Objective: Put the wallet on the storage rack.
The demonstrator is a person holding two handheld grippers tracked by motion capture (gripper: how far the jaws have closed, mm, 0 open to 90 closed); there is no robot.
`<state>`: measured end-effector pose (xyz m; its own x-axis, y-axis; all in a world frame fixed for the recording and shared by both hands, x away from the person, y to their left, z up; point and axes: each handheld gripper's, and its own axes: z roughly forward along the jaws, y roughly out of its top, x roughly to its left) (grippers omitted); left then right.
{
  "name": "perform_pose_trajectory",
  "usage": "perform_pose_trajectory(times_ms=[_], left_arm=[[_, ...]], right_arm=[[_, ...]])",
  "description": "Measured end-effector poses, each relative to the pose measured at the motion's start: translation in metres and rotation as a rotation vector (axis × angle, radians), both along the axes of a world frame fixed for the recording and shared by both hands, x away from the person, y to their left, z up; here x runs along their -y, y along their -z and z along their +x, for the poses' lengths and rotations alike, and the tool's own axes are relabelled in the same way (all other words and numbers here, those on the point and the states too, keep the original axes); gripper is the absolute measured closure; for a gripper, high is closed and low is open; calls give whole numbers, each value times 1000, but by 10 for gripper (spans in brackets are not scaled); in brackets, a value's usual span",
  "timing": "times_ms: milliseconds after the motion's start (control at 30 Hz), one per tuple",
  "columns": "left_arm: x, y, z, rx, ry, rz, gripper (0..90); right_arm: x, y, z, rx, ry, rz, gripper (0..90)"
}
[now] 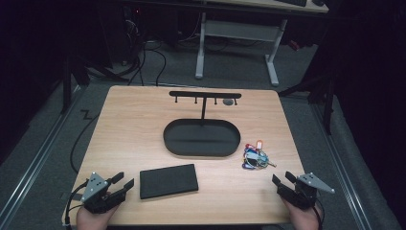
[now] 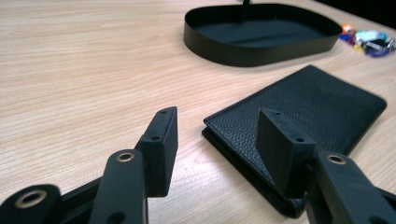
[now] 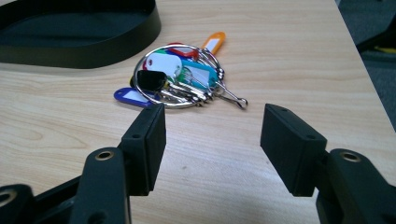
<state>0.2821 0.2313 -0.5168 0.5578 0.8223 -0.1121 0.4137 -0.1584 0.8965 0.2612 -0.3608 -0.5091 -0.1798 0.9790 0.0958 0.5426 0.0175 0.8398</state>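
The bunch of keys (image 3: 180, 77) lies flat on the worktop (image 1: 129, 124), just beside the right end of the black oval tray (image 1: 174, 143) and a little ahead of the right gripper (image 1: 283, 180), whose jaws stand apart with nothing between them. Its coloured tags overlap on one large ring, so how many keys there are is hard to make out. The black wallet (image 2: 303, 109) lies closed near the front edge — the left gripper (image 2: 217, 135), likewise released and empty, points at its near corner, and one jaw hides part of that corner. Behind the tray rises a T-shaped hook stand (image 1: 205, 96); a small dark thing at its right end is too small to tell.
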Motion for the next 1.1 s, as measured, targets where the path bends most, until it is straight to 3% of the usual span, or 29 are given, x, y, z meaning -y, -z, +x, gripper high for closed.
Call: perform_pose_trajectory(times_ms=[167, 467, 900, 1100], left_arm=[[6, 1, 3, -15, -6, 56, 488], [12, 3, 2, -11, -2, 125, 456], [10, 4, -1, 5, 15, 161, 455], [12, 5, -2, 19, 25, 156, 443]], right_arm=[[-4, 4, 4, -12, -42, -19, 414], [-3, 1, 2, 9, -47, -37, 408], [-3, 2, 6, 10, -70, -63, 432], [-4, 2, 4, 25, -82, -69, 448]])
